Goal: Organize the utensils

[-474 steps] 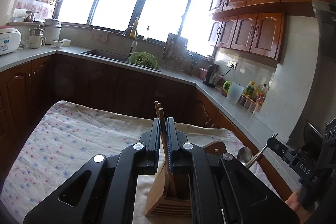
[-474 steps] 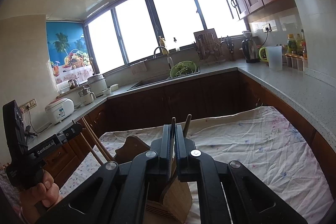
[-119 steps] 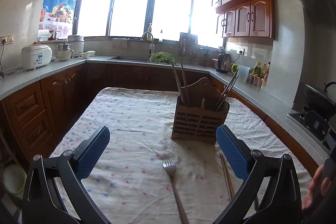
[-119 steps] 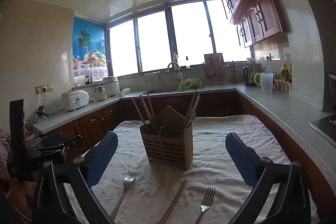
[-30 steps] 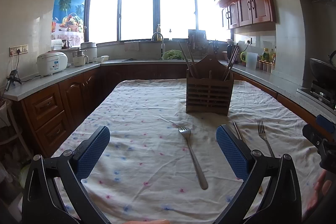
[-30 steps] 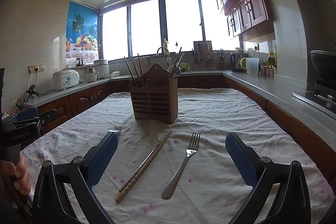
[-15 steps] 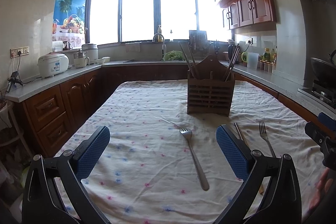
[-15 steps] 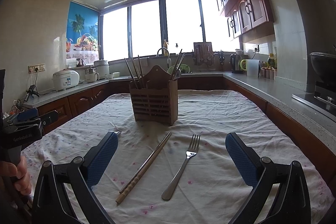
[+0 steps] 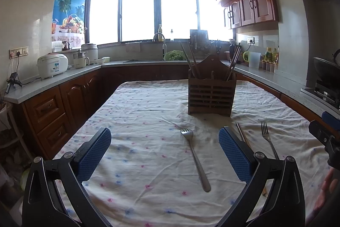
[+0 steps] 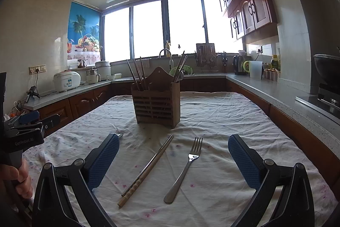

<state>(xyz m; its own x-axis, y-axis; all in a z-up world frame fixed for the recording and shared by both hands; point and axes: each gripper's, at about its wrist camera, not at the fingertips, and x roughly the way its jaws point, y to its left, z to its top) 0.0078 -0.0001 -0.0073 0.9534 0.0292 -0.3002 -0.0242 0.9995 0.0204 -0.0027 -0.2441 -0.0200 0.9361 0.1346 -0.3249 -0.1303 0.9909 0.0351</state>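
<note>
In the left wrist view, a table under a white tablecloth [image 9: 138, 112] with small pink and blue marks is filling the lower half, and dark wooden cabinets with a grey counter [image 9: 53, 78] are running around the kitchen under a wide bright window [image 9: 157, 12]. The left gripper [image 9: 164, 152] is hanging above the cloth with its jaws spread wide and nothing between them. A wooden utensil holder [image 9: 211, 95] is standing upright further back, with chopsticks leaning out of it at both ends. A fork [image 9: 195, 157] is lying on the cloth between the blue pads. A second fork [image 9: 268, 139] is lying to the right, its handle cut off by the gripper frame, and a thin stick-like thing beside the right pad is mostly hidden; it is probably the chopsticks.

In the right wrist view, the right gripper [image 10: 173, 160] is also standing wide open and empty above the same cloth. A pair of chopsticks [image 10: 146, 170] is lying diagonally, just beside a fork [image 10: 184, 168]. The holder [image 10: 156, 105] is standing behind them. At the left edge, a hand [image 10: 20, 178] is holding the other gripper, partly cut off.
</note>
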